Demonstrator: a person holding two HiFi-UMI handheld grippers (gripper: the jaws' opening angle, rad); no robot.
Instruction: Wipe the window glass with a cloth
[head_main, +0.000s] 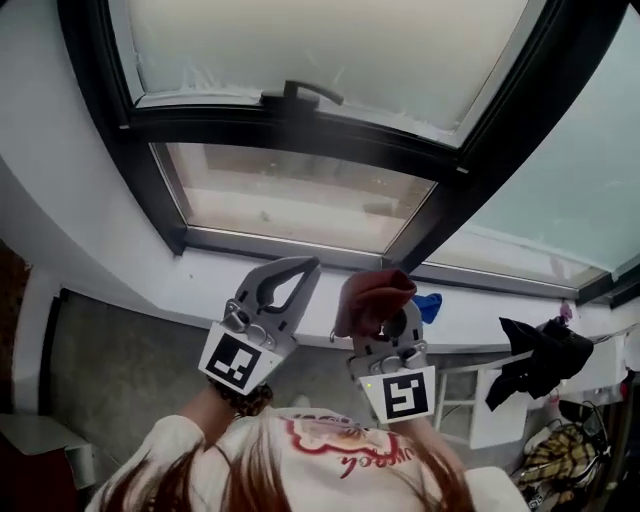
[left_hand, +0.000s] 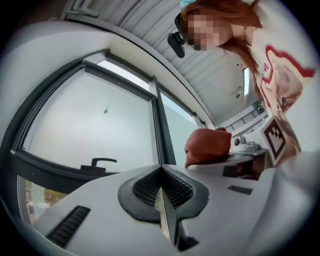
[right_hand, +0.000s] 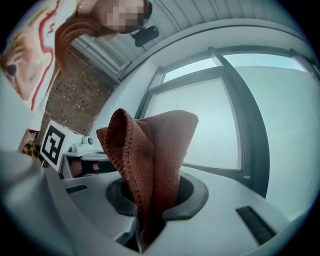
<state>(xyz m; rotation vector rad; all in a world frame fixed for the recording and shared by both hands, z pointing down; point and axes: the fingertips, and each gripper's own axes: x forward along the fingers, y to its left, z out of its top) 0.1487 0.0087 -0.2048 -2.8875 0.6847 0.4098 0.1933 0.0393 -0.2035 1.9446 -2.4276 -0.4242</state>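
1. Filling the upper field of the head view, the window glass (head_main: 330, 50) is shown pale and frosted. It is set in a dark frame (head_main: 300, 135) that divides it into several panes.
2. A white sill (head_main: 140, 280) is seen running below the frame, and a dark garment (head_main: 540, 360) is draped at its far right end.
3. The left tongs (head_main: 306, 266) are held over the sill edge and pointed toward the lower pane. In the left gripper view, the left tongs (left_hand: 161, 170) are seen pressed together tip to tip and empty.
4. The right tongs (head_main: 385, 312) are held just beside the left pair. In the right gripper view, the right tongs (right_hand: 150, 200) are seen clamped on the cloth.
5. The cloth (right_hand: 150, 150), rust-red and bunched, is gripped at its lower end and stands up out of the right tongs, in front of the glass. Contact with the glass cannot be made out.
6. A black handle (head_main: 305, 93) is mounted on the frame's upper crossbar.
7. A small blue item (head_main: 428, 305) is seen on the sill, just right of the cloth.
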